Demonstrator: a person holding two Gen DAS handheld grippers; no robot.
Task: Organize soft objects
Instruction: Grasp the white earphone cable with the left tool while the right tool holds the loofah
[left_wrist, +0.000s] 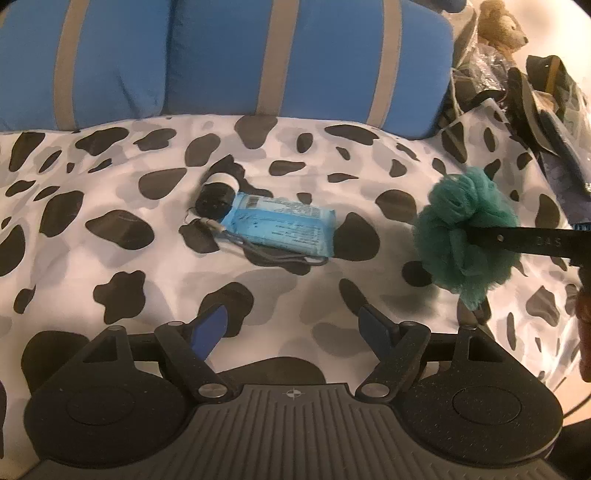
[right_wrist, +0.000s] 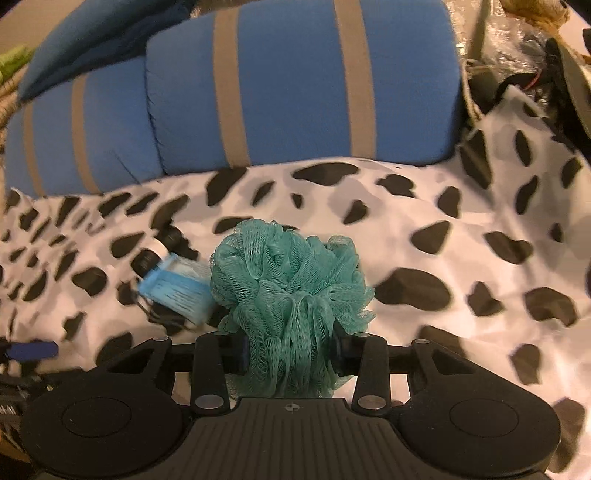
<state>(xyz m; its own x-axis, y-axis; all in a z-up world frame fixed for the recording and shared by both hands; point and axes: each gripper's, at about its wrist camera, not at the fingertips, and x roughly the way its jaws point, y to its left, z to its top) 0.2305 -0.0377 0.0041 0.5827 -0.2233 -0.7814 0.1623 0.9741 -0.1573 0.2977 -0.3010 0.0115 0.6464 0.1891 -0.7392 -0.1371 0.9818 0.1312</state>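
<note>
Pinching a teal mesh loofah (right_wrist: 288, 291), the right tongs (right_wrist: 291, 354) hold it up off the cow-print bedspread (right_wrist: 461, 229); left tongs (left_wrist: 295, 325) hang spread and empty; blue wipes pack (left_wrist: 279, 229) lies on the bed nearby.

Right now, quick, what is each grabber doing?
Left gripper: open, holding nothing.
Right gripper: closed on the green bath pouf.

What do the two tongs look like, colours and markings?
Both tongs, left and right, are matte black speckled plastic with ribbed centre plates bearing a small crosshair mark, round side discs, silver pivot screws and blue finger pads.
</note>
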